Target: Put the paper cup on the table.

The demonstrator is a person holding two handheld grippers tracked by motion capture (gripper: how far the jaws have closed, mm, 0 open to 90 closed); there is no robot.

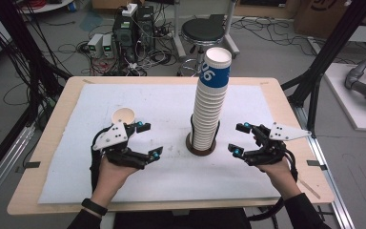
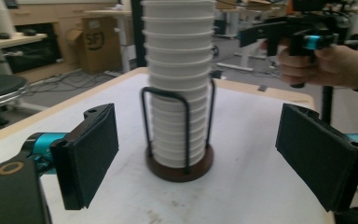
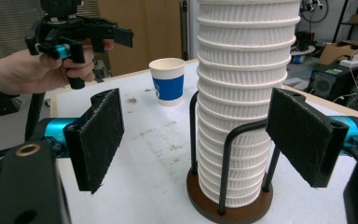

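Observation:
A tall stack of white ribbed paper cups (image 1: 210,98) stands in a black wire holder on a round brown base (image 1: 200,150) at the table's middle; the top cup has a blue band. A single blue-banded cup (image 1: 123,117) stands upright at the left. My left gripper (image 1: 151,140) is open, left of the stack and just in front of the single cup. My right gripper (image 1: 238,139) is open, right of the stack and apart from it. In the left gripper view the stack (image 2: 179,70) rises ahead of the empty pads (image 2: 88,154). In the right gripper view the stack (image 3: 242,93) and the single cup (image 3: 168,81) stand beyond the empty pads (image 3: 98,137).
A white mat (image 1: 171,100) covers most of the wooden table (image 1: 286,109). Behind the table are a black stool (image 1: 202,31), computer boxes (image 1: 128,28) and loose cables on the floor. Black frame posts (image 1: 329,52) stand at both sides.

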